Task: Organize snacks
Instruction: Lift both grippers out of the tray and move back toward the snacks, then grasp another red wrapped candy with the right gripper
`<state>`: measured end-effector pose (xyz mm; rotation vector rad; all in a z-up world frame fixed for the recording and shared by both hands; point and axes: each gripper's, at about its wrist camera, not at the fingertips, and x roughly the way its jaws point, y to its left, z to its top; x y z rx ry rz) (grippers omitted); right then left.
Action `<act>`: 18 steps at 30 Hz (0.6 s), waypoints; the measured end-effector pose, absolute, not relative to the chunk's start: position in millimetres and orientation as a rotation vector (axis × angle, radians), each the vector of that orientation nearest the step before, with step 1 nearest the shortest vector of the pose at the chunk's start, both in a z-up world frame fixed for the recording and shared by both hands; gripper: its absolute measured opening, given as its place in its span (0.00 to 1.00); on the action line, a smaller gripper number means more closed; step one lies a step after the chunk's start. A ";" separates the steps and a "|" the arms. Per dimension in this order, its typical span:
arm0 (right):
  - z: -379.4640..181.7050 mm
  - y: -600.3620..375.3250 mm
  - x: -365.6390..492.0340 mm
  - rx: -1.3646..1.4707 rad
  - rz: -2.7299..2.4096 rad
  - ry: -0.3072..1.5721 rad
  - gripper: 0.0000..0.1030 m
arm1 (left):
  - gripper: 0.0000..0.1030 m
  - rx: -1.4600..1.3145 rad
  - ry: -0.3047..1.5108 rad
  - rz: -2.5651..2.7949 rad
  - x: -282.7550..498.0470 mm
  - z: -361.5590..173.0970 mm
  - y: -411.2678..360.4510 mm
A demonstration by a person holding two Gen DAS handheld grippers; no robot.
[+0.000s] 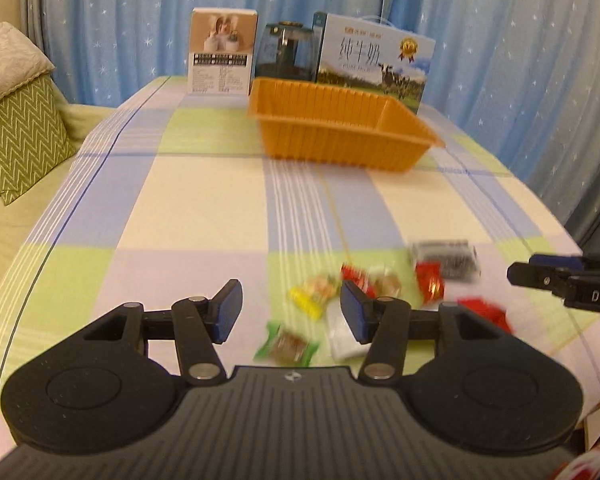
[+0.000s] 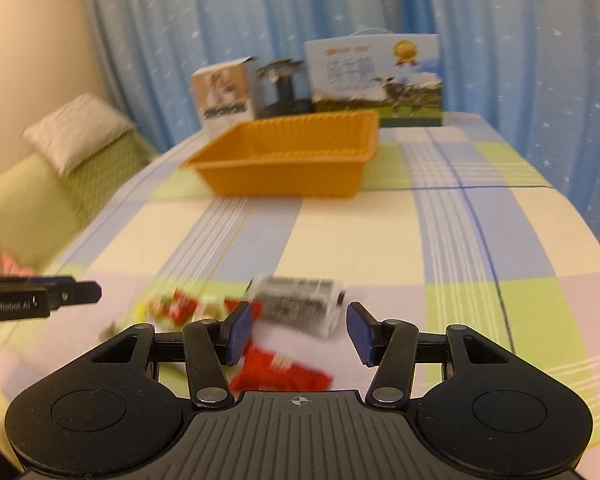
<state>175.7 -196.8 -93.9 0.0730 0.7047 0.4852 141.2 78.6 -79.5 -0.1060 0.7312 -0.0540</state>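
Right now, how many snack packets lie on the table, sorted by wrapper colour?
Red packets: 3
Yellow packet: 1
Green packet: 1
Pale packets: 2
Black-and-white packet: 1
Total: 8, though blur leaves the pale ones uncertain.

The left gripper (image 1: pixel 290 312) is held with its jaws apart above a blurred cluster of wrapped snacks (image 1: pixel 340 304) on the checked tablecloth (image 1: pixel 180 184). An orange plastic basket (image 1: pixel 340 128) is set farther back, with a milk carton box (image 1: pixel 374 60), a dark glass jar (image 1: pixel 286 50) and a white box (image 1: pixel 222 52) behind it. The right gripper (image 1: pixel 518 274) is seen at the right edge
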 end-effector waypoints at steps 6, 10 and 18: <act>-109.7 -182.3 165.4 -0.127 0.613 0.717 0.51 | 0.51 -0.092 0.765 -0.058 126.1 -88.9 84.2; -121.9 -177.3 172.4 -0.236 0.669 0.748 0.51 | 0.53 -0.072 0.782 -0.066 123.4 -94.4 82.3; -143.5 -168.5 198.9 -0.306 0.690 0.790 0.51 | 0.53 -0.079 0.804 -0.069 125.8 -102.9 83.9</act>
